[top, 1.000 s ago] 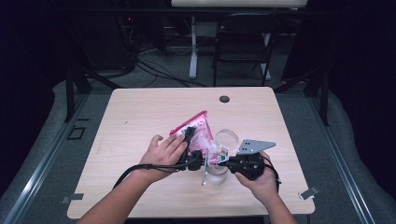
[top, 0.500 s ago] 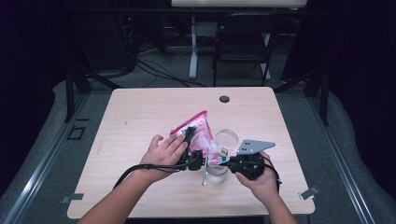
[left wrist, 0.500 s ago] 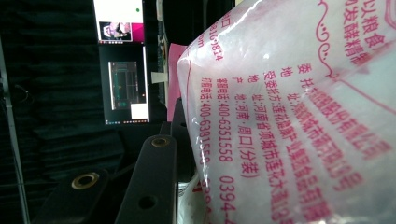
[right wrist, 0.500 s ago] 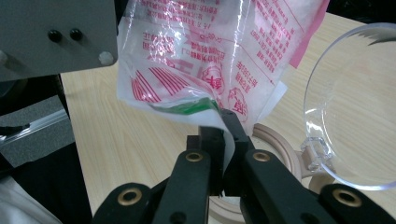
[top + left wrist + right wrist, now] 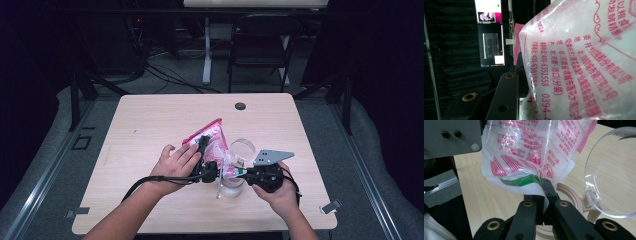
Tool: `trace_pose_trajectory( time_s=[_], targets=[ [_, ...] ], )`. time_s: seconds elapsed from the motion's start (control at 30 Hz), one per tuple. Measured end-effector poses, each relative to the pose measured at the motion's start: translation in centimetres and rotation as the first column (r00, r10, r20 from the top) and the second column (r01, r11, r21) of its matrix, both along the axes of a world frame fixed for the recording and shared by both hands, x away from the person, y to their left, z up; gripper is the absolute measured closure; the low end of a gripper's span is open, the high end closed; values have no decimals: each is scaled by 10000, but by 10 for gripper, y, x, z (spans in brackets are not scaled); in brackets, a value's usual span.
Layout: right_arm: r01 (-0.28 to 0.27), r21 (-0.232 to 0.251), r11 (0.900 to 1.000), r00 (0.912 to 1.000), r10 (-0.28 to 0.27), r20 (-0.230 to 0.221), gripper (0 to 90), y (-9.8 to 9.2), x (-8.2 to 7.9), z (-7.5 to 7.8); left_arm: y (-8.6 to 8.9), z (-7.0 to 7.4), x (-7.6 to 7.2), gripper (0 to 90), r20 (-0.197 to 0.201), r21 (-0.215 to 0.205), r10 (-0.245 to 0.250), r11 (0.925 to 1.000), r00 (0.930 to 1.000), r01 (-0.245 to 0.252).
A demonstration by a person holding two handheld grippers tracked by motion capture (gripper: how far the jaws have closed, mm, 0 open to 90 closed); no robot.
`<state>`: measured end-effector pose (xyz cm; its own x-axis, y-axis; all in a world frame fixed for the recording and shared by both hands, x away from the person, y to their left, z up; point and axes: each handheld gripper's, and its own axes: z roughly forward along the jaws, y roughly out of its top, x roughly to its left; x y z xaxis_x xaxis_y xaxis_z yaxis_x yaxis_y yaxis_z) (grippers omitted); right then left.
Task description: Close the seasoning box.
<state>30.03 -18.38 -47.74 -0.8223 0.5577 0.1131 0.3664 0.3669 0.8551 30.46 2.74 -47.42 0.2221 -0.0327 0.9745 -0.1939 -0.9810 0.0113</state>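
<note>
Pink printed bag [image 5: 584, 62] hides the left claw's [image 5: 202, 145] tips.

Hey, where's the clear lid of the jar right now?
In the high view the clear lid stands flipped open just behind the jar, right of the pink printed bag and ahead of the right gripper.

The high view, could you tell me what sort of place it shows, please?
Probably a lab or recording studio rather than a home: a bare wooden table stands among dark curtains, cables trail across the floor behind it, and a monitor glows in the left gripper view.
</note>
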Motion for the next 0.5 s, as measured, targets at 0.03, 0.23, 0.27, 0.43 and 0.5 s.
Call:
trace_pose_trajectory(
  time_s=[0.03, 0.23, 0.27, 0.43, 0.5],
  targets=[
    [-5, 3, 10000, 10000, 5, -4, 900, 0, 0, 0, 0, 0, 0, 728, 25, 6, -34, 10000, 10000, 34],
    [3, 12, 10000, 10000, -3, -31, 900, -2, 0, 0, 0, 1, 0, 726, 25, 19, -55, 10000, 10000, 55],
    [3, 8, 10000, 10000, -3, -32, 900, -2, 0, 0, 0, 1, 0, 726, 35, 14, -57, 10000, 10000, 57],
    [27, -83, 10000, 10000, -27, -39, 900, -2, 0, -1, -1, 2, 0, 725, 108, 1, -63, 10000, 9999, 63],
    [45, -116, 9999, 10000, -46, -34, 900, -2, 0, -1, -1, 2, 0, 725, 113, -50, -100, 9999, 9999, 101]
  ],
)
